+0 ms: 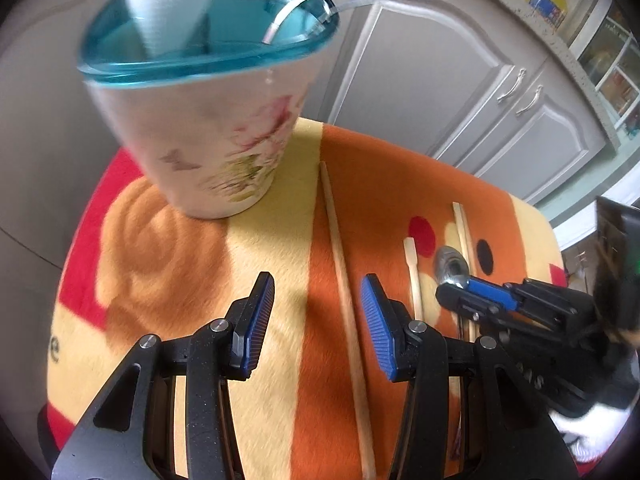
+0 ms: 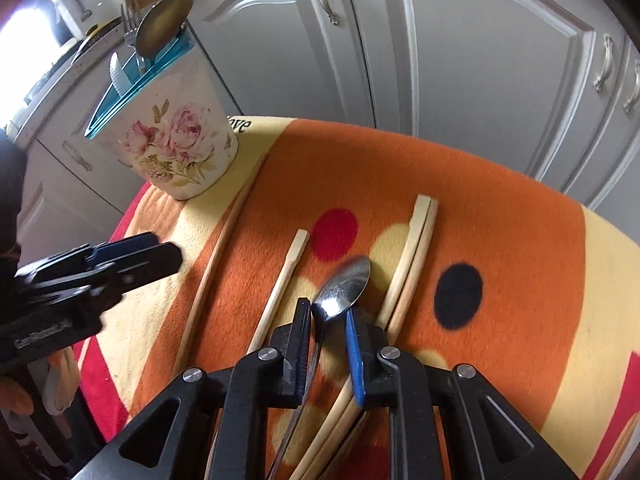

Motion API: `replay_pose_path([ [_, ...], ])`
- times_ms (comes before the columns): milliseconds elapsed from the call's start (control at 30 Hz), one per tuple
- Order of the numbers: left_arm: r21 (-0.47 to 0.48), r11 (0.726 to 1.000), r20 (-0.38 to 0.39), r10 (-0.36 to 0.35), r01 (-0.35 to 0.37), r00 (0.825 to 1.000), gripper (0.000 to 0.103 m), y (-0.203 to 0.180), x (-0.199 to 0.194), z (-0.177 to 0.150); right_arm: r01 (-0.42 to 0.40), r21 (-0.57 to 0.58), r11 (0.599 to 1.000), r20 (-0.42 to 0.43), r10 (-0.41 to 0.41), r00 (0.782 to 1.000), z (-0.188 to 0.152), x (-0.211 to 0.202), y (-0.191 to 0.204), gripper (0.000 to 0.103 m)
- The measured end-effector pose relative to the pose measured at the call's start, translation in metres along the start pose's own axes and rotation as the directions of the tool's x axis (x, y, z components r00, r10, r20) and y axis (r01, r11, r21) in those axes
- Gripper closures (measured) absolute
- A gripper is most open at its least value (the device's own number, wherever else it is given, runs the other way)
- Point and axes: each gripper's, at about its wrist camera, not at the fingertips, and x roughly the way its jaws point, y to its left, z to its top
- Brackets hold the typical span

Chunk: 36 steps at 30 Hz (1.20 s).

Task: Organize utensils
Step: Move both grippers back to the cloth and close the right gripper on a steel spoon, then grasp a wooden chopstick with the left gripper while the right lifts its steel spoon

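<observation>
A floral utensil holder (image 1: 208,148) (image 2: 180,140) with a teal insert stands at the far left of the cloth, with a spoon, a fork and a white utensil in it. A metal spoon (image 2: 346,284) (image 1: 450,262) lies on the cloth. My right gripper (image 2: 328,312) (image 1: 454,286) is shut on it at the base of the bowl. A long chopstick (image 1: 340,256) (image 2: 224,240) runs under my open left gripper (image 1: 318,300) (image 2: 160,252), close to its right finger. A short flat stick (image 2: 286,276) and a pair of chopsticks (image 2: 416,248) flank the spoon.
An orange, yellow and red fleece cloth (image 2: 520,240) covers the small table, whose edges drop off close by. Grey cabinet doors (image 2: 480,60) stand right behind it. A hand holds the left gripper at the lower left of the right wrist view.
</observation>
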Motion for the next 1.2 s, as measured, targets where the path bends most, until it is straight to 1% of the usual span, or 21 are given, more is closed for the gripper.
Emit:
replay_pose_path([
  [67, 0.013, 1.000, -0.007, 0.012, -0.012, 1.000, 0.059, -0.005, 0.010, 0.004, 0.001, -0.012, 1.000, 0.008, -0.001, 1.000, 0.000, 0.000, 0.001, 0.089],
  [133, 0.023, 0.999, -0.015, 0.036, -0.036, 0.999, 0.059, -0.011, 0.022, 0.011, -0.008, -0.007, 1.000, 0.017, 0.009, 1.000, 0.000, 0.000, -0.003, 0.095],
  [200, 0.031, 0.999, -0.020, 0.044, -0.043, 0.999, 0.059, -0.017, 0.031, 0.016, -0.027, 0.005, 1.000, 0.023, 0.027, 0.999, 0.000, -0.001, -0.008, 0.096],
  [233, 0.047, 0.997, -0.004, 0.060, -0.060, 0.998, 0.059, -0.022, 0.034, 0.019, -0.044, 0.015, 0.999, 0.024, 0.043, 0.999, -0.001, -0.001, -0.011, 0.097],
  [300, 0.075, 0.994, -0.001, 0.078, -0.078, 0.997, 0.059, -0.029, 0.039, 0.024, -0.062, 0.020, 0.998, 0.025, 0.061, 0.998, -0.001, -0.001, -0.013, 0.098],
  [333, 0.084, 0.994, 0.002, 0.077, -0.077, 0.997, 0.064, -0.030, 0.041, 0.026, -0.067, 0.024, 0.997, 0.026, 0.067, 0.997, -0.001, -0.002, -0.014, 0.098],
  [367, 0.093, 0.993, 0.004, 0.069, -0.069, 0.998, 0.080, -0.031, 0.042, 0.027, -0.078, 0.032, 0.996, 0.029, 0.077, 0.997, -0.002, -0.004, -0.016, 0.098],
  [433, 0.111, 0.992, -0.001, 0.064, -0.063, 0.998, 0.095, -0.029, 0.042, 0.026, -0.097, 0.041, 0.994, 0.039, 0.095, 0.995, -0.004, -0.009, -0.018, 0.099],
  [467, 0.110, 0.993, -0.008, 0.044, -0.042, 0.999, 0.096, -0.026, 0.041, 0.025, -0.111, 0.051, 0.993, 0.048, 0.108, 0.993, -0.006, -0.013, -0.020, 0.099],
  [567, 0.062, 0.998, -0.043, -0.023, 0.025, 0.999, 0.098, -0.009, 0.033, 0.019, -0.142, 0.070, 0.987, 0.075, 0.137, 0.988, -0.011, -0.025, -0.022, 0.099],
  [633, 0.026, 0.998, -0.048, -0.051, 0.053, 0.998, 0.098, 0.000, 0.025, 0.015, -0.155, 0.077, 0.985, 0.095, 0.147, 0.985, -0.014, -0.034, -0.022, 0.100],
  [733, 0.014, 0.996, -0.023, -0.084, 0.084, 0.996, 0.098, 0.005, 0.003, 0.008, -0.183, 0.075, 0.980, 0.126, 0.173, 0.977, -0.018, -0.049, -0.019, 0.100],
  [900, 0.042, 0.991, 0.042, -0.128, 0.127, 0.991, 0.098, 0.006, -0.037, 0.004, -0.194, 0.044, 0.980, 0.169, 0.184, 0.968, -0.024, -0.078, -0.009, 0.100],
  [933, 0.049, 0.991, 0.047, -0.129, 0.127, 0.991, 0.098, 0.004, -0.041, 0.003, -0.188, 0.039, 0.981, 0.169, 0.179, 0.969, -0.024, -0.075, -0.005, 0.100],
  [1033, 0.045, 0.992, 0.057, -0.124, 0.121, 0.991, 0.098, 0.004, -0.050, -0.002, -0.127, 0.040, 0.991, 0.133, 0.120, 0.984, -0.024, -0.069, -0.002, 0.100],
  [1100, 0.032, 0.992, 0.065, -0.123, 0.121, 0.990, 0.098, 0.010, -0.057, -0.007, -0.125, 0.054, 0.991, 0.095, 0.120, 0.988, -0.025, -0.060, 0.000, 0.100],
  [1133, 0.027, 0.992, 0.069, -0.124, 0.122, 0.990, 0.098, 0.009, -0.060, -0.010, -0.130, 0.054, 0.990, 0.087, 0.125, 0.988, -0.025, -0.056, 0.000, 0.099],
  [1200, 0.015, 0.992, 0.072, -0.128, 0.127, 0.989, 0.098, 0.013, -0.064, -0.013, -0.112, 0.042, 0.993, 0.072, 0.109, 0.991, -0.027, -0.046, 0.004, 0.097],
])
